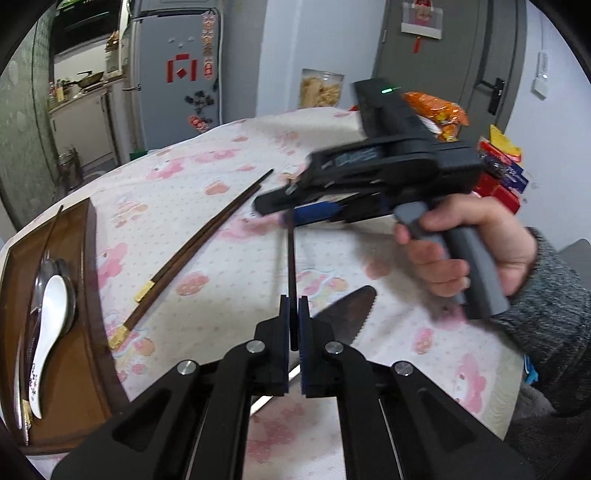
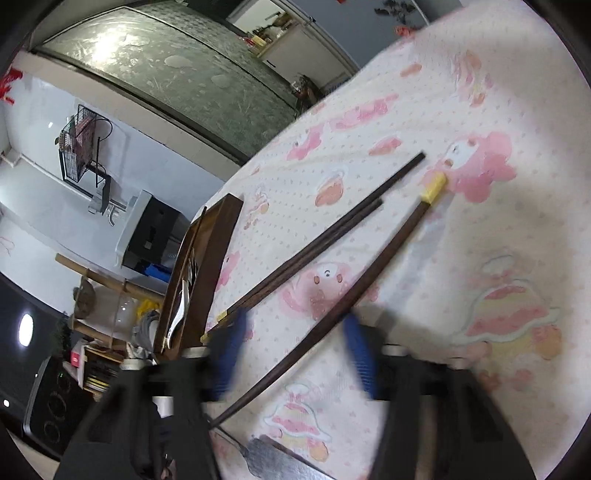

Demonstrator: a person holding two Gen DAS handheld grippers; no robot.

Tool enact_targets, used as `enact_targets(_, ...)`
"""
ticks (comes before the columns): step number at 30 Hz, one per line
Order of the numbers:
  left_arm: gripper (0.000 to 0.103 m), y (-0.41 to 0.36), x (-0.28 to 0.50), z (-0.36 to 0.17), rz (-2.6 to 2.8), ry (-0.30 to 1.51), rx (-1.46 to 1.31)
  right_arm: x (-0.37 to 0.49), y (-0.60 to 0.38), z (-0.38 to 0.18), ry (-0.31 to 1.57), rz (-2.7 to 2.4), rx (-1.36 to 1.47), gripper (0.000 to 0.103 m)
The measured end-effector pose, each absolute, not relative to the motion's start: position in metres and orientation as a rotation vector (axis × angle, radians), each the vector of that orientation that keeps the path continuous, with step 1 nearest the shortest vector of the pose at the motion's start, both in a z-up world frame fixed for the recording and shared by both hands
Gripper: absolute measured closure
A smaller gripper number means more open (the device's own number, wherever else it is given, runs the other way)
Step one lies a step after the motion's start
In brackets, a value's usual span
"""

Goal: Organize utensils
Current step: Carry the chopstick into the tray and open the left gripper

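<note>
One chopstick (image 1: 291, 273) sits pinched in my left gripper (image 1: 294, 332), jaws nearly shut; my right gripper (image 2: 291, 354) hangs wide open around its far end.

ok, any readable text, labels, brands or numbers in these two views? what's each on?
No text is legible.
Fridge red stickers: shapes only, unreadable.
Door hanging: too small.
Snack bags and boxes: print blurred.
Label on the right hand-held gripper: motion-blurred.
Right wrist view: none.
</note>
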State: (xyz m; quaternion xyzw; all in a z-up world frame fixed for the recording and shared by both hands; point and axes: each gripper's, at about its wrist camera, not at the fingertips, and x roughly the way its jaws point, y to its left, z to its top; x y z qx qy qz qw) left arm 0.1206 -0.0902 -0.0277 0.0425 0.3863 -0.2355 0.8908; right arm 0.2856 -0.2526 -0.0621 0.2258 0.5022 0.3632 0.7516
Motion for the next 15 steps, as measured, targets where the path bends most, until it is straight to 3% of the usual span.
enact_targets(1, 0.098, -0.091, 0.121, -0.027, -0.48, 0.8, 0.098, 0.287, -0.253, -0.066, 1.101, 0.768, 0.496, 0.082)
enact_targets(15, 0.098, -0.038, 0.099, -0.018, -0.411, 0.758, 0.089, 0.27, -0.19, -0.025, 1.031, 0.83, 0.405, 0.086)
